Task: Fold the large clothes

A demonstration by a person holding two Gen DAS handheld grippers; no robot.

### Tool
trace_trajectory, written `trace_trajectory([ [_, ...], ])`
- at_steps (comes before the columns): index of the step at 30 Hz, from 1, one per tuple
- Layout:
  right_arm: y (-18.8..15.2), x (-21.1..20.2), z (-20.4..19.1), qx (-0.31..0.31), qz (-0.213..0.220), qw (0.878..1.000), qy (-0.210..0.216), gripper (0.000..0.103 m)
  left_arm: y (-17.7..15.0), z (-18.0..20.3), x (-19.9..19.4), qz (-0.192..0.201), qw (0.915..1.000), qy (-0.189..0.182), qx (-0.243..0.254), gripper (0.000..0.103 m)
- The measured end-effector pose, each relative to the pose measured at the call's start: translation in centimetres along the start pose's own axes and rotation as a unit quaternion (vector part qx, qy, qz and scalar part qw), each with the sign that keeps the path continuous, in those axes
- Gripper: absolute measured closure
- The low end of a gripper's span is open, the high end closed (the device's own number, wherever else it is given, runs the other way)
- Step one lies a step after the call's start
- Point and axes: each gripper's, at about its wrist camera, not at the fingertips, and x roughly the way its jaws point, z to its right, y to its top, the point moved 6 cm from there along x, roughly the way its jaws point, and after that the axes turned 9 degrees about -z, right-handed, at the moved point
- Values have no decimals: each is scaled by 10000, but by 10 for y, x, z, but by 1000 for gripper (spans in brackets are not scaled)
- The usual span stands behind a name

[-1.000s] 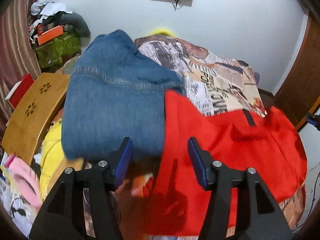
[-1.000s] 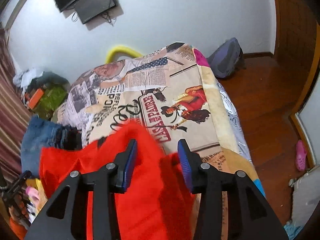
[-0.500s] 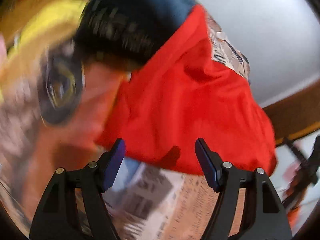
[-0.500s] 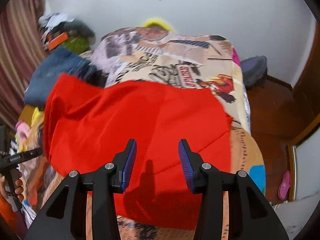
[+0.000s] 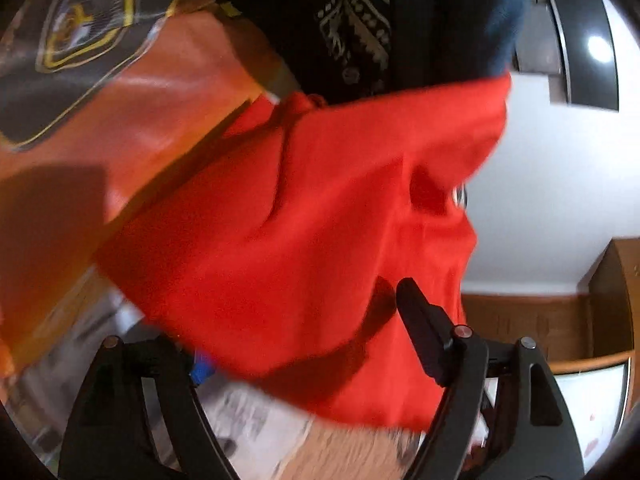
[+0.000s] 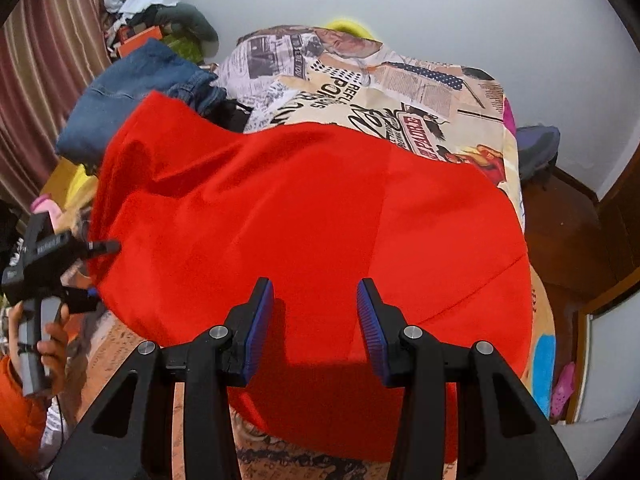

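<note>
Across the bed [image 6: 420, 76] a red garment [image 6: 304, 216] lies spread, its left edge touching a pile of jeans [image 6: 132, 92]. Judging by this, a fold is being set up. The left gripper [image 5: 312, 344] reaches that edge, jaws opening with cloth between them; whether the pads press is unclear. The right gripper [image 6: 316, 320] hovers half open, holding nothing. Next, each needs a corner. Blur hides the left view's far side
</note>
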Motion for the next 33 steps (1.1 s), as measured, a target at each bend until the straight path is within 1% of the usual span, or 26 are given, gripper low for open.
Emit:
trace_trajectory([
  [3, 5, 6, -2, -14, -108, 9999, -48, 63, 12, 5, 11, 332, 9994, -4, -131, 26],
  [4, 7, 7, -3, -19, -136, 9999, -57, 63, 17, 3, 7, 385, 9992, 28, -143, 26],
  [5, 9, 8, -5, -36, -171, 9998, -66, 63, 18, 5, 8, 445, 9989, 71, -154, 30],
  [6, 11, 10, -6, -45, -192, 9998, -72, 63, 19, 7, 8, 479, 9986, 140, -159, 37],
  [7, 13, 11, -9, -73, -230, 9997, -76, 63, 19, 9, 10, 468, 9985, 240, -168, 55],
  [8, 15, 12, -11, -113, -262, 9996, -79, 63, 17, 13, 11, 373, 9988, 280, -144, 68],
  [9, 18, 12, -16, -159, -277, 9995, -83, 63, 15, 18, 11, 304, 9991, 284, -86, 75],
  [10, 20, 12, -19, -204, -287, 9993, -90, 63, 12, 26, 7, 246, 9992, 291, 88, 85],
  [12, 23, 11, -28, -316, -282, 9990, -117, 63, 5, 47, -9, 262, 9980, 283, 507, 88],
  [16, 28, 5, -48, -413, -191, 9989, -88, 63, -15, 86, -43, 354, 9928, -52, 1143, 89],
  [17, 28, 5, -56, -451, -210, 9987, -51, 63, -21, 98, -55, 452, 9898, -94, 1347, 89],
  [19, 27, 8, -67, -539, -291, 9981, 36, 63, -34, 123, -79, 731, 9808, -128, 1801, 89],
  [22, 21, 18, -90, -670, -490, 9962, 245, 63, -52, 152, -111, 1110, 9656, -163, 2347, 91],
  [23, 18, 23, -97, -704, -570, 9954, 316, 63, -56, 160, -117, 1213, 9613, -133, 2471, 94],
  [24, 13, 30, -108, -735, -687, 9939, 450, 63, -60, 169, -127, 1344, 9542, -34, 2671, 94],
  [25, 10, 34, -114, -756, -762, 9926, 558, 63, -64, 174, -130, 1414, 9499, 63, 2788, 94],
  [27, -2, 48, -134, -764, -921, 9879, 985, 63, -69, 184, -136, 1608, 9377, 363, 3060, 94],
  [28, -5, 52, -140, -754, -967, 9858, 1151, 63, -70, 187, -133, 1631, 9358, 438, 3094, 95],
  [29, -9, 57, -148, -745, -1050, 9819, 1388, 63, -71, 189, -128, 1623, 9352, 508, 3105, 95],
  [30, -12, 59, -152, -734, -1105, 9794, 1520, 63, -73, 184, -127, 1599, 9353, 545, 3109, 95],
  [33, -13, 49, -148, -636, -1037, 9769, 1756, 63, -75, 190, -119, 1579, 9343, 673, 3124, 96],
])
